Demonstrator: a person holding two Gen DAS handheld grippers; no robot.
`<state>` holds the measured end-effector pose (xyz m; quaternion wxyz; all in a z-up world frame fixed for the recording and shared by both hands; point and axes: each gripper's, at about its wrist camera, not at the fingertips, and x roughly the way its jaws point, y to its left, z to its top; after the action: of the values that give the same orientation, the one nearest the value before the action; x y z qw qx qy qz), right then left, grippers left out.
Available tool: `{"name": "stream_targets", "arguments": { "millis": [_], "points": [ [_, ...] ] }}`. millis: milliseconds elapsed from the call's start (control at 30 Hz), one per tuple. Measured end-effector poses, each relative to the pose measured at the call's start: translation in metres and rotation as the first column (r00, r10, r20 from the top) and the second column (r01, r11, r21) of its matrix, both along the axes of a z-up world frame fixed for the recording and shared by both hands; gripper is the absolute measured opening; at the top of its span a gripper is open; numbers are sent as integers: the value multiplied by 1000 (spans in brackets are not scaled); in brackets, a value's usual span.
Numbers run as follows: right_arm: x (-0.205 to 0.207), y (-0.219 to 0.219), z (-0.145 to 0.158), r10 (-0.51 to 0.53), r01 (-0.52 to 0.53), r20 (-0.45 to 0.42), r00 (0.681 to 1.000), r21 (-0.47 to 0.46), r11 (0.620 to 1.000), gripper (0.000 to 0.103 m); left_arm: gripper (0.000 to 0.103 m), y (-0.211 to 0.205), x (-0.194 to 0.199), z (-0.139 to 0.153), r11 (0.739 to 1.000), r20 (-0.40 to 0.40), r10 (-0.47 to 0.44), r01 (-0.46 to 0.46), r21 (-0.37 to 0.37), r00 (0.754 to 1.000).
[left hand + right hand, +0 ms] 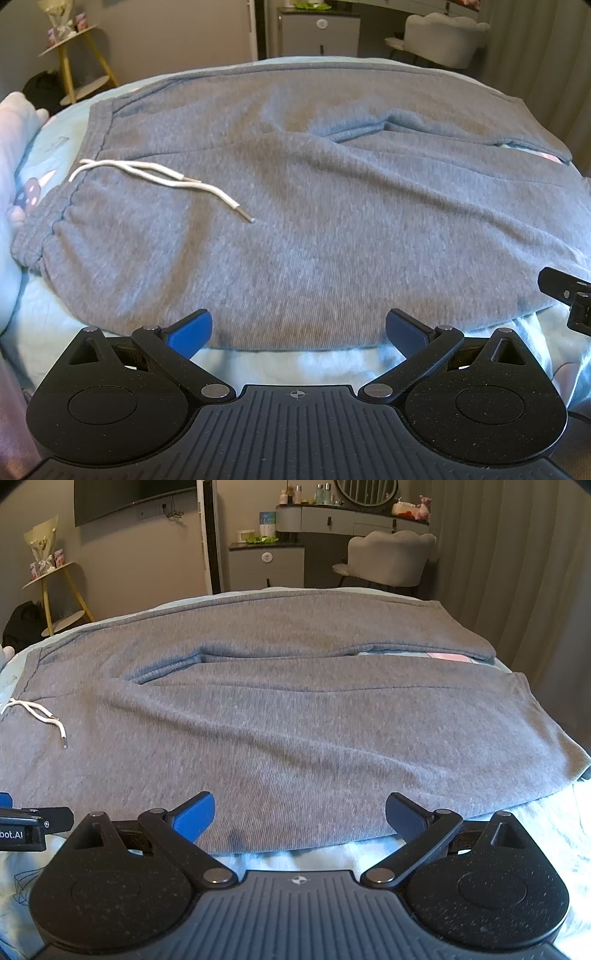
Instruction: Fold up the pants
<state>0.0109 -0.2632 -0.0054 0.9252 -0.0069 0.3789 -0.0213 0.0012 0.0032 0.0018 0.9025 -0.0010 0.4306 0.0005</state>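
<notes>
Grey sweatpants [314, 206] lie spread flat on a bed, waistband to the left, legs running right. They also fill the right wrist view [295, 720]. A white drawstring [155, 177] lies loose on the cloth near the waistband, and shows at the left of the right wrist view [40, 716]. My left gripper [298, 328] is open and empty, at the near edge of the pants by the hip. My right gripper [300, 814] is open and empty, at the near edge farther along the leg. The right gripper's body shows at the right edge of the left wrist view [569, 295].
The bed has a pale blue sheet [295, 362]. Behind it stand a yellow-legged side table [55, 587], a grey cabinet [266, 565], a grey chair [388, 557] and curtains [517, 572]. A hand [14, 155] shows at the left of the left wrist view.
</notes>
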Motion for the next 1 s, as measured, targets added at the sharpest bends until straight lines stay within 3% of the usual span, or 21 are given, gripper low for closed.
{"name": "stream_targets", "arguments": {
  "millis": [467,700,867,1000],
  "points": [
    [4,-1,-2,-10,10,-18,1000,5,1000,99,103,-1,2,-1,1000,-22,-4,4,-2,1000],
    [13,-4,-7,-6,8,-70,998,26,1000,99,103,2,6,-3,1000,-45,5,-6,-20,999],
    [27,-19,-17,-21,42,-137,990,151,988,99,103,6,11,-3,999,-56,26,-27,-31,998],
    [41,-38,-35,-78,139,-233,969,257,956,99,103,9,23,8,998,-62,60,-62,-21,996]
  ]
}}
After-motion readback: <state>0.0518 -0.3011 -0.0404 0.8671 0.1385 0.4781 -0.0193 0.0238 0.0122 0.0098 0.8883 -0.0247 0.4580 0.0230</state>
